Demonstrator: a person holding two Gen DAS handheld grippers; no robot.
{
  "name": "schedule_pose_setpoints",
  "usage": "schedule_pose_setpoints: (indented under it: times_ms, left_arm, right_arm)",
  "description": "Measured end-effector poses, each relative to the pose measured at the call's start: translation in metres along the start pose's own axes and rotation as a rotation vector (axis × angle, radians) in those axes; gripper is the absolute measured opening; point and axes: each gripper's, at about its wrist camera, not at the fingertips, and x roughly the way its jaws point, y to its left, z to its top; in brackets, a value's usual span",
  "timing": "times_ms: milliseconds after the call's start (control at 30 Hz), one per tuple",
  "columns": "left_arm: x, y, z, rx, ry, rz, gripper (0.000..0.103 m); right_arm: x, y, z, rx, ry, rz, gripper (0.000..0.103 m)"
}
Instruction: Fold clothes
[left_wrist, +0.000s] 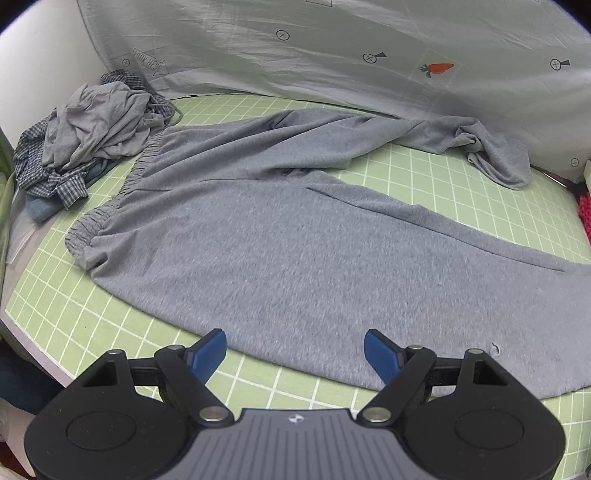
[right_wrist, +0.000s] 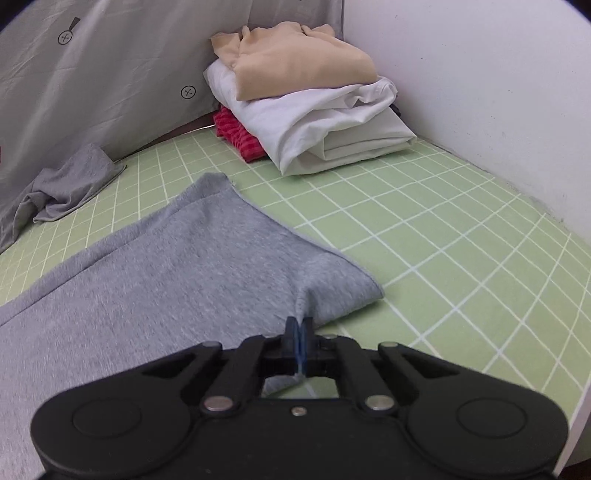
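Observation:
Grey sweatpants (left_wrist: 258, 229) lie spread on the green grid mat (left_wrist: 461, 192), waistband at the left, one leg bunched at the far right against the backdrop. My left gripper (left_wrist: 295, 350) is open, its blue fingers hovering over the near edge of the pants. In the right wrist view the near pant leg (right_wrist: 192, 266) lies flat, with the other leg's end (right_wrist: 70, 184) crumpled at the back. My right gripper (right_wrist: 300, 328) is shut on the near leg's hem edge, puckering the cloth.
A crumpled pile of grey and checked clothes (left_wrist: 88, 136) sits at the mat's far left. A folded stack of beige, white and red clothes (right_wrist: 303, 99) sits in the far corner by the white wall (right_wrist: 498, 92). A grey printed sheet (left_wrist: 332, 55) hangs behind.

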Motion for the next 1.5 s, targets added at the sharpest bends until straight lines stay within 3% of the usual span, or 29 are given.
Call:
schedule_pose_setpoints:
  times_ms: [267,433,567,600,733,1133,1433,1500]
  left_arm:
    - [0.003,0.023,0.004,-0.035,0.002,0.010,0.082]
    - [0.015,0.038,0.020,-0.079,0.007,-0.020,0.082]
    - [0.028,0.049,0.040,-0.108,0.004,-0.032,0.082]
    - [0.032,0.051,0.045,-0.115,0.002,-0.034,0.084]
    - [0.045,0.061,0.065,-0.142,-0.004,-0.043,0.087]
    - [0.139,0.088,0.117,-0.246,0.128,-0.003,0.089]
    - [0.209,0.081,0.139,-0.230,0.197,0.072,0.090]
    - [0.218,0.081,0.138,-0.224,0.213,0.090,0.090]
  right_arm:
    - [-0.033,-0.038,-0.027,0.010,0.025,-0.169,0.001]
    - [-0.035,-0.038,-0.018,-0.002,0.094,-0.180,0.007]
    - [-0.047,-0.019,-0.003,-0.008,0.081,-0.211,0.063]
    - [-0.050,-0.013,0.001,-0.005,0.070,-0.210,0.066]
    - [-0.053,0.021,0.019,-0.002,0.031,-0.159,0.103]
    - [0.013,0.200,0.069,-0.172,0.045,0.071,0.103]
    - [0.089,0.344,0.102,-0.348,0.015,0.207,0.103]
    - [0.101,0.372,0.111,-0.387,-0.005,0.220,0.097]
